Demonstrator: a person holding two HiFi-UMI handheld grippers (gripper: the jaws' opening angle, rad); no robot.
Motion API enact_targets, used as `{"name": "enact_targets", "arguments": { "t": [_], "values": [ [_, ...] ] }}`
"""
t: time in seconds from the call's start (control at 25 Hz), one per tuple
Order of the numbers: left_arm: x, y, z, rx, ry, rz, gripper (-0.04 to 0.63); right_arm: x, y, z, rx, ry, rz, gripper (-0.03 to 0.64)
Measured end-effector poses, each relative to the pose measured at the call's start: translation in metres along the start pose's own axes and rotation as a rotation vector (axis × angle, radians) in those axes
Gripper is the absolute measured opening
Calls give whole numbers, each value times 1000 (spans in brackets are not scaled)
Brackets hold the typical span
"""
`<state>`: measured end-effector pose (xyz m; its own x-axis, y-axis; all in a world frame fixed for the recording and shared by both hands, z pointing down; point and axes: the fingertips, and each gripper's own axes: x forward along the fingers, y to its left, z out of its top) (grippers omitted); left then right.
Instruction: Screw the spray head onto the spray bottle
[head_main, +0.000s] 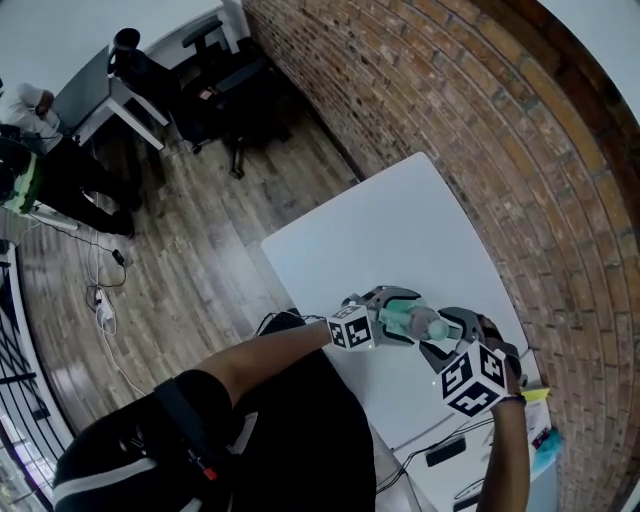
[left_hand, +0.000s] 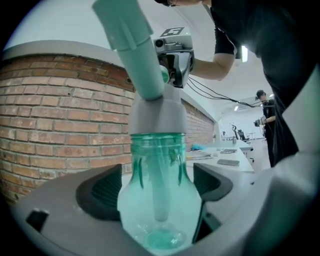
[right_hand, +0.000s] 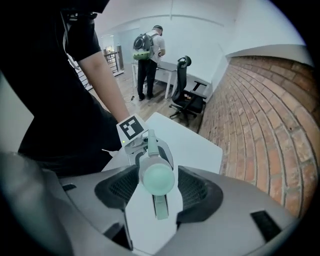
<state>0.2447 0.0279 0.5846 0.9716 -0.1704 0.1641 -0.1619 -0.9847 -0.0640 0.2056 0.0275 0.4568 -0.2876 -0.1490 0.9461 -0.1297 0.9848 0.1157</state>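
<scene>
A clear green spray bottle (left_hand: 157, 200) stands upright between my left gripper's (left_hand: 157, 186) pads, which are shut on its body. On its neck sits the spray head (left_hand: 145, 65), a teal stem on a grey collar (left_hand: 156, 115). In the head view the bottle (head_main: 408, 322) is held above the white table (head_main: 400, 230). My right gripper (right_hand: 156, 192) points steeply down over the spray head (right_hand: 156, 178). The head's round top sits between the jaws, with a thin gap showing on each side. The left gripper view shows the right gripper (left_hand: 172, 60) just behind the stem.
A brick wall (head_main: 470, 130) runs along the table's far side. Cables and small items (head_main: 445, 450) lie at the table's near end. Office chairs (right_hand: 185, 97) and a desk stand on the wooden floor beyond, with a person (right_hand: 147, 55) at the desk.
</scene>
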Motion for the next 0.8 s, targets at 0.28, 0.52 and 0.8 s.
{"name": "enact_targets", "arguments": {
  "t": [0.28, 0.52, 0.8],
  "values": [
    [-1, 0, 1, -6, -1, 46, 445, 13, 5, -2, -152, 58, 46, 255],
    [-1, 3, 2, -6, -15, 77, 445, 30, 10, -4, -300, 125, 96, 255],
    [-1, 2, 3, -12, -18, 73, 445, 34, 10, -5, -274, 162, 160, 255]
  ]
}}
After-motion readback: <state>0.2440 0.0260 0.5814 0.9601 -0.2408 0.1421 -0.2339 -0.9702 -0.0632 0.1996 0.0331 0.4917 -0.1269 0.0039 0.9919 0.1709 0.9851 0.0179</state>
